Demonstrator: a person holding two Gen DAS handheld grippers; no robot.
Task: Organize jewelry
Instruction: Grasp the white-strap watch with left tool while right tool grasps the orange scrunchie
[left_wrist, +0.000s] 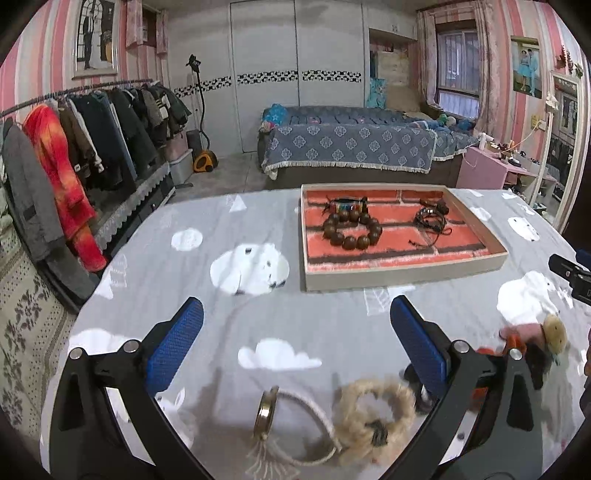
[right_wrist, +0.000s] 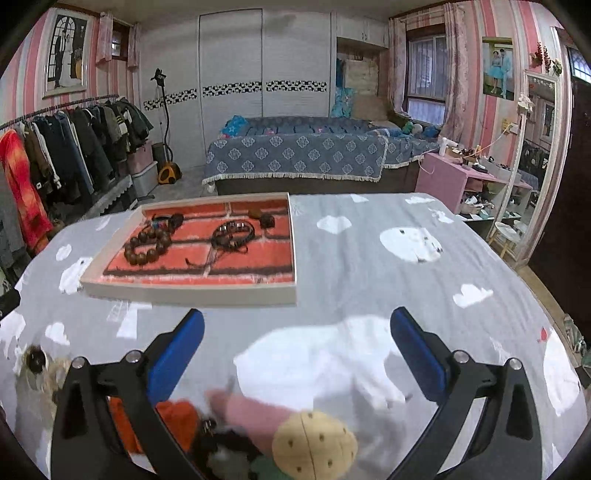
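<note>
A shallow tray (left_wrist: 402, 275) with a red brick-pattern lining sits on the grey cloud-print table; it also shows in the right wrist view (right_wrist: 192, 293). In it lie a brown bead bracelet (left_wrist: 351, 229) (right_wrist: 147, 245) and a dark cord bracelet (left_wrist: 430, 219) (right_wrist: 232, 232). My left gripper (left_wrist: 295, 332) is open above a cream fuzzy ring (left_wrist: 376, 417) and a brass ring on a white cord (left_wrist: 266, 413). My right gripper (right_wrist: 295, 345) is open above a pile of pink, orange and tan hair accessories (right_wrist: 314, 439), also seen in the left wrist view (left_wrist: 532, 339).
A clothes rack (left_wrist: 74, 147) stands left of the table. A bed (left_wrist: 351, 147) lies beyond it, and a pink cabinet (right_wrist: 454, 181) and a mirror (right_wrist: 535, 155) stand at the right. The right gripper's black body (left_wrist: 570, 275) shows at the left view's right edge.
</note>
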